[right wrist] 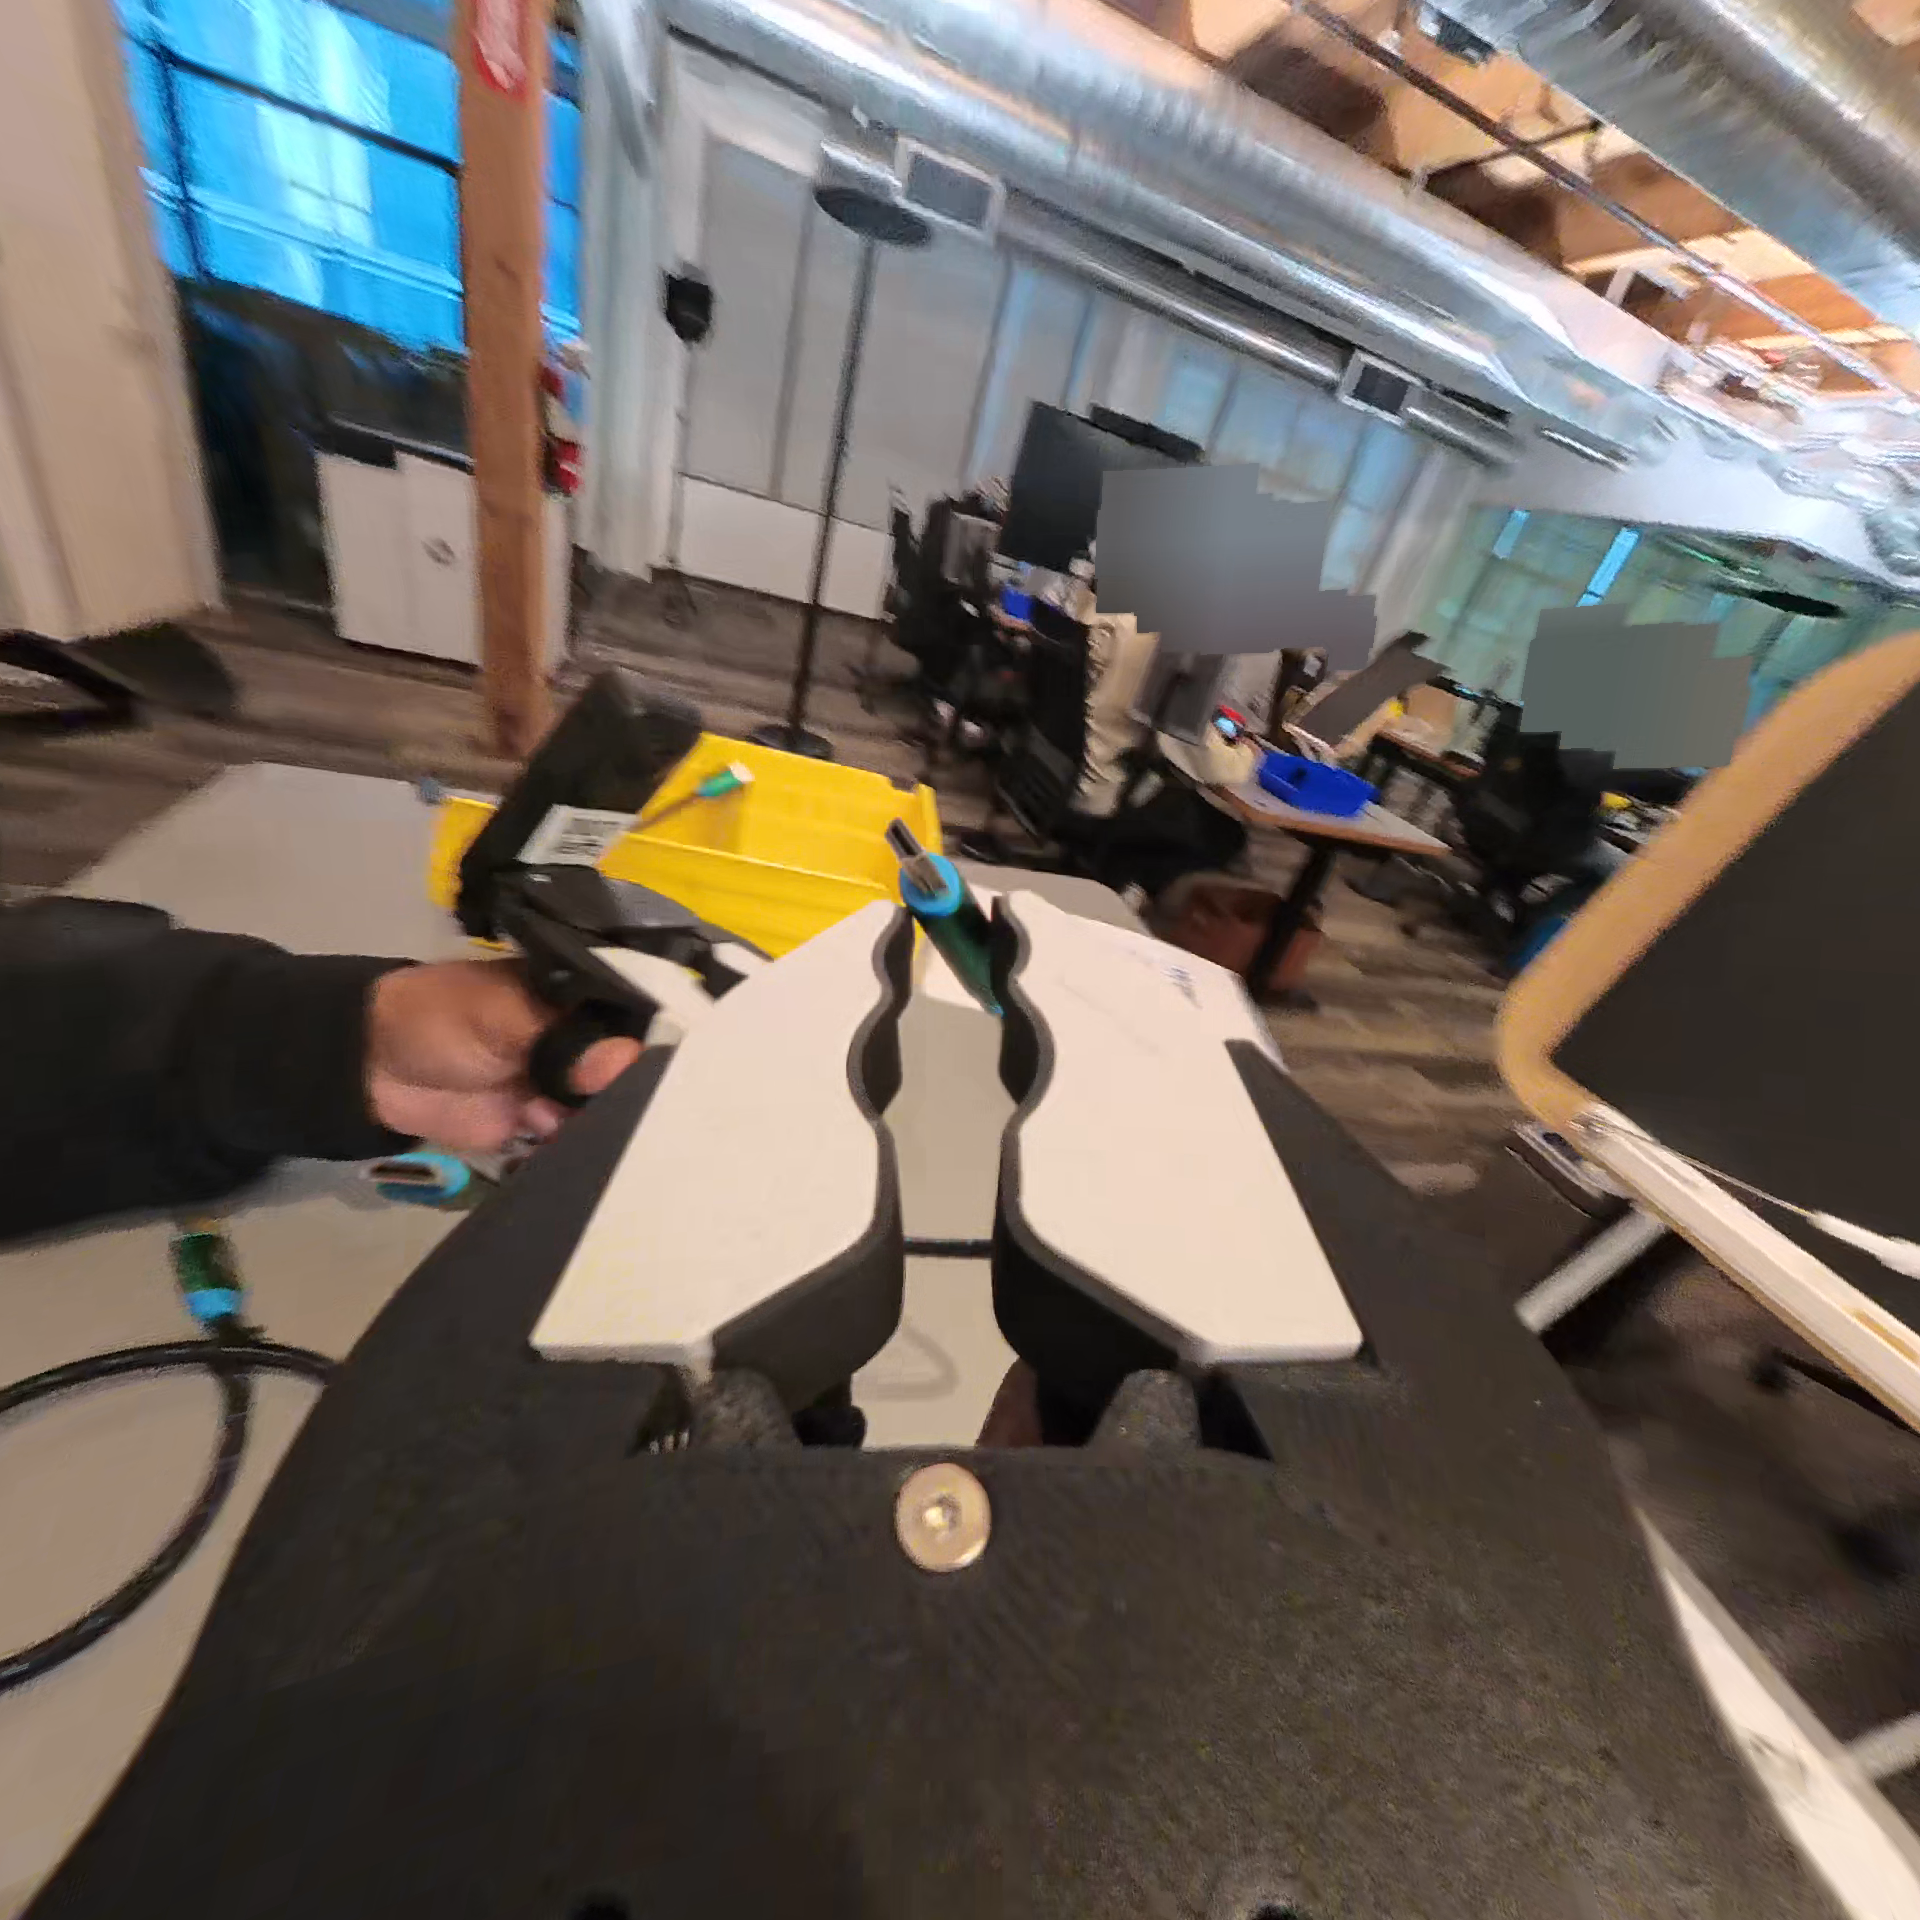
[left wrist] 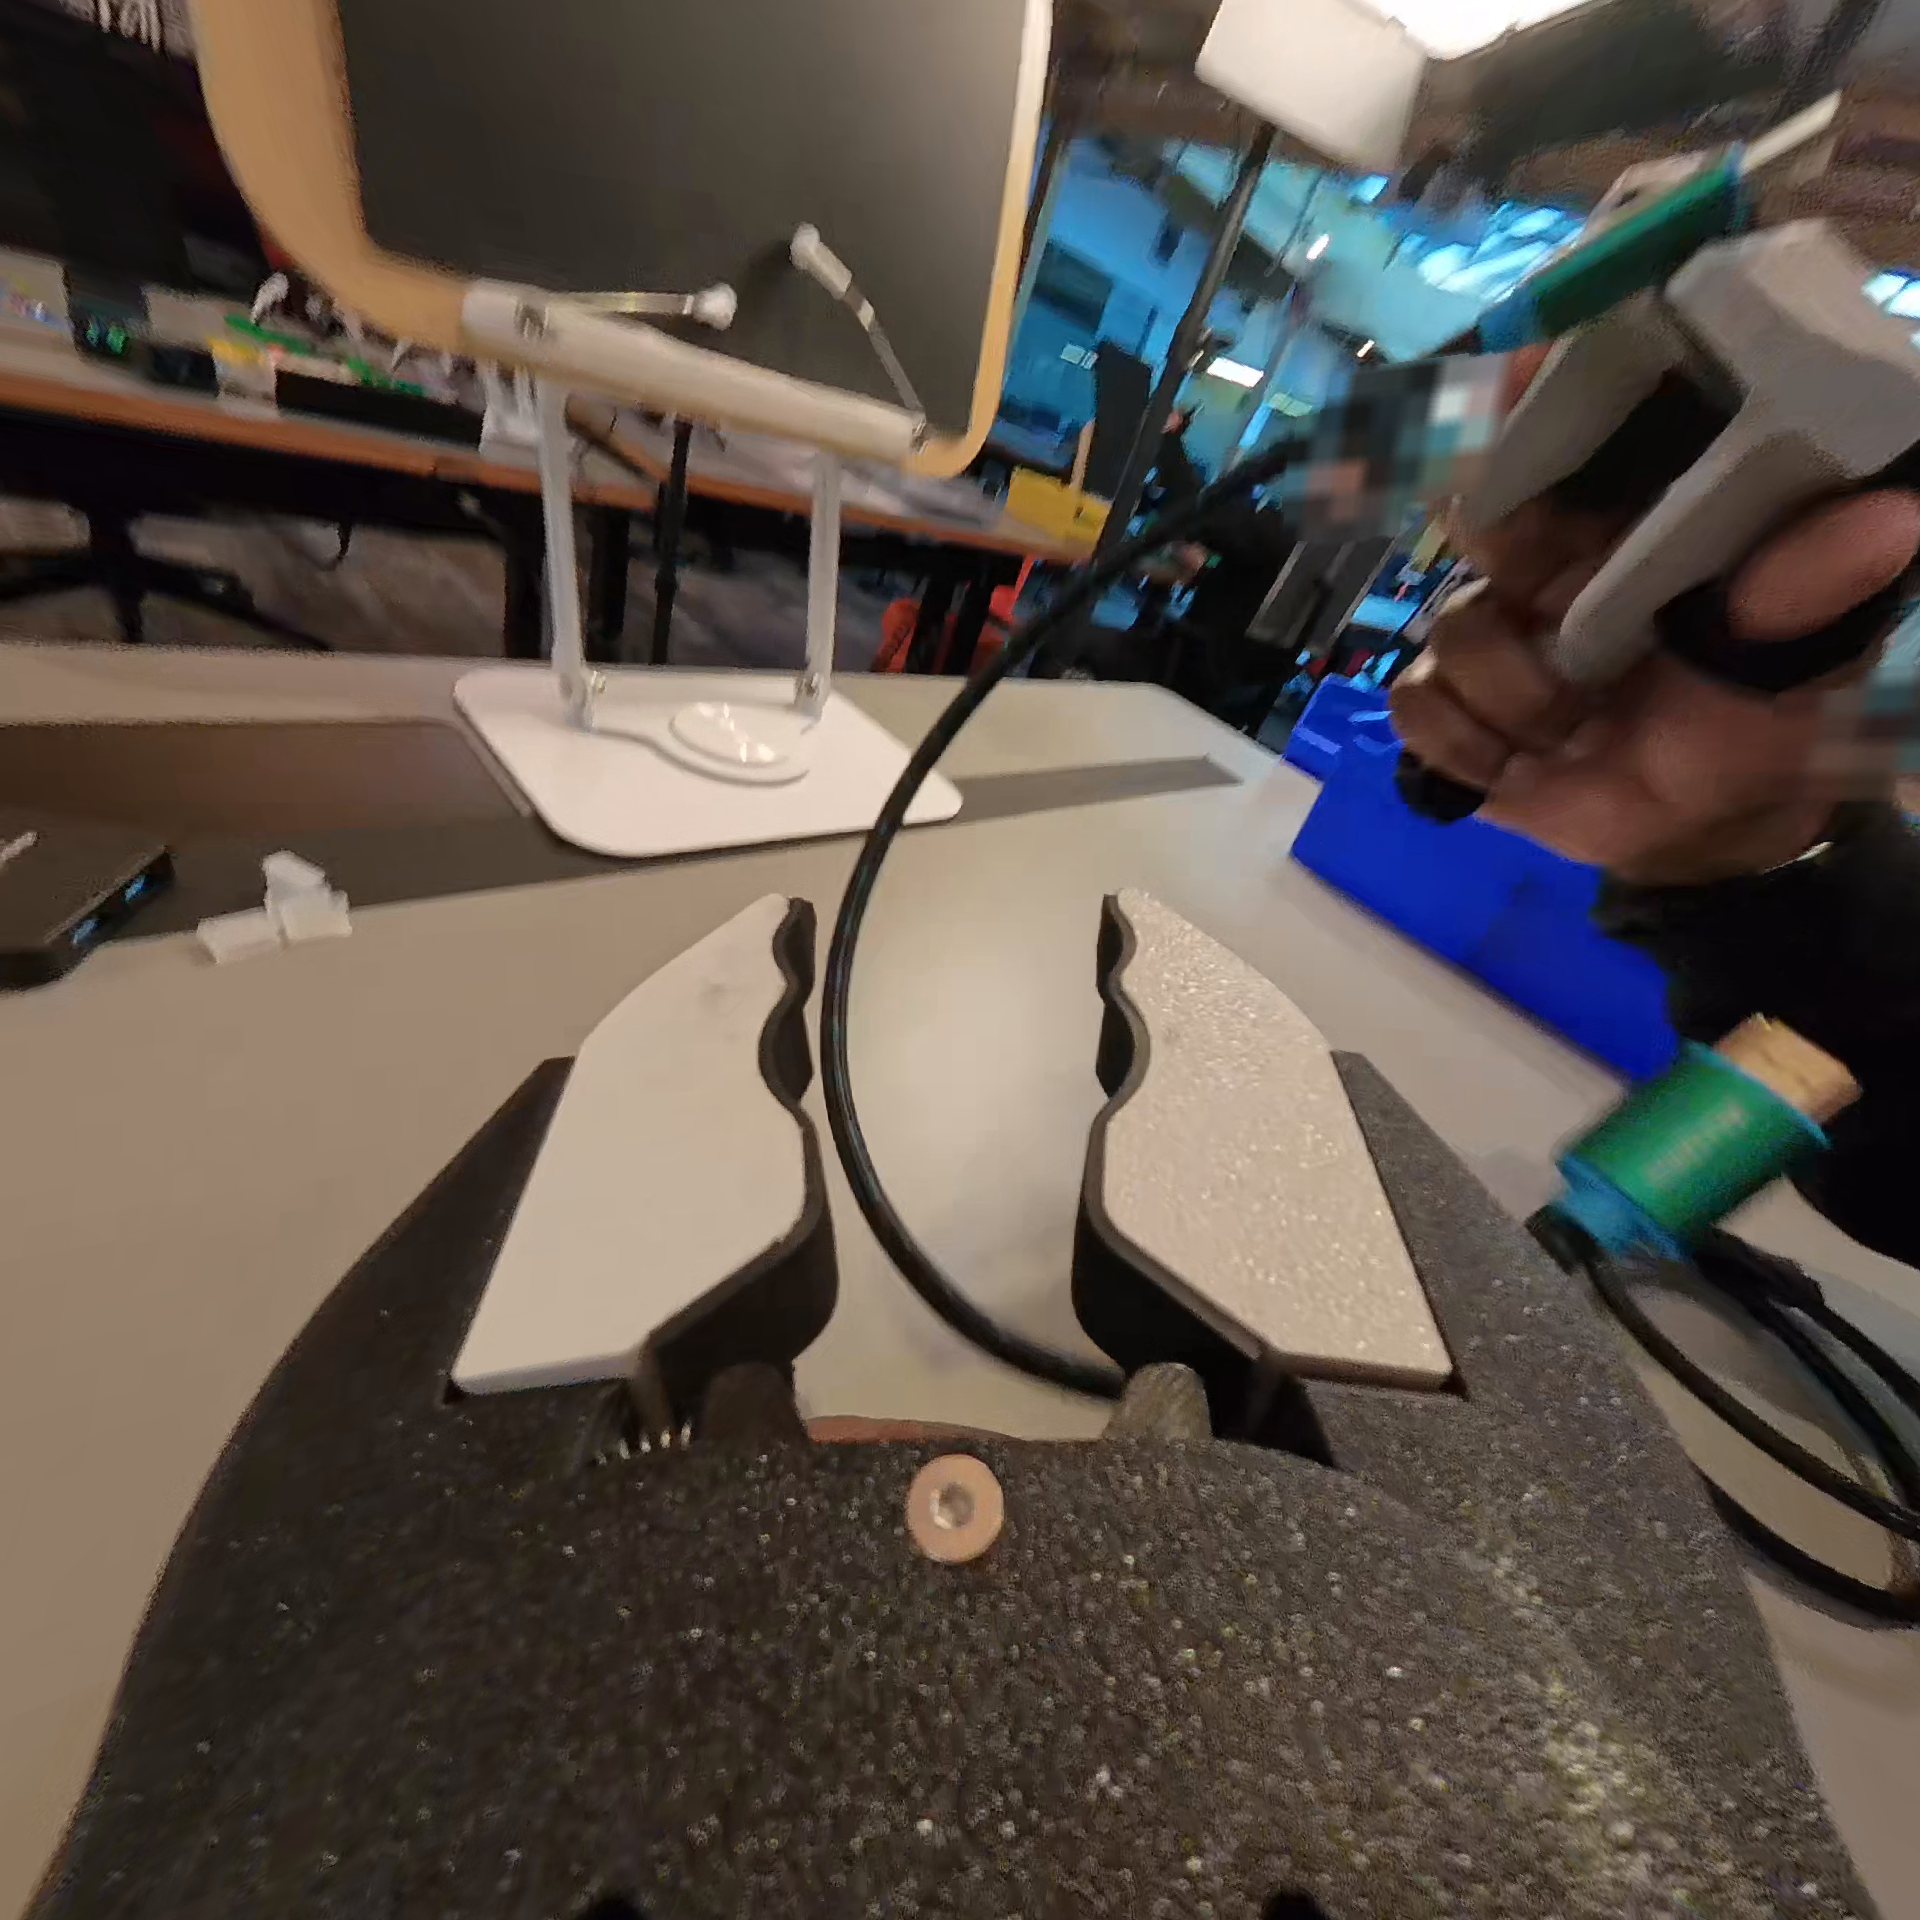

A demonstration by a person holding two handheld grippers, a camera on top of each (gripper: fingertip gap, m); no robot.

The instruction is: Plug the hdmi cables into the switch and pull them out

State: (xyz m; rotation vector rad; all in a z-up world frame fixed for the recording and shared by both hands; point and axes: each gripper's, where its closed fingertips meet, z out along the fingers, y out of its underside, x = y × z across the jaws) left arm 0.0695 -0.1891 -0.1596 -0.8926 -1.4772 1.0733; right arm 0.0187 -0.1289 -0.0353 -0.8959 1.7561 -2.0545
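Observation:
My right gripper (right wrist: pixel 951 914) is shut on a green HDMI plug (right wrist: pixel 954 930) with blue rings, held up in the air with its metal end pointing away. The same plug (left wrist: pixel 1626 255) shows at the upper right of the left wrist view. Its black cable (left wrist: pixel 842 1039) curves down through the gap of my left gripper (left wrist: pixel 951 914), which is open and empty just above the grey table. A second green plug (left wrist: pixel 1704 1132) lies at the right. A black switch box (left wrist: pixel 73 904) sits at the far left edge.
A monitor on a white stand (left wrist: pixel 707 769) is ahead of the left gripper. A blue bin (left wrist: pixel 1455 894) is at the right, a yellow bin (right wrist: pixel 790 842) beyond. Small white pieces (left wrist: pixel 275 914) lie near the switch. Two more plugs (right wrist: pixel 416 1179) and coiled cable (right wrist: pixel 156 1475) lie on the table.

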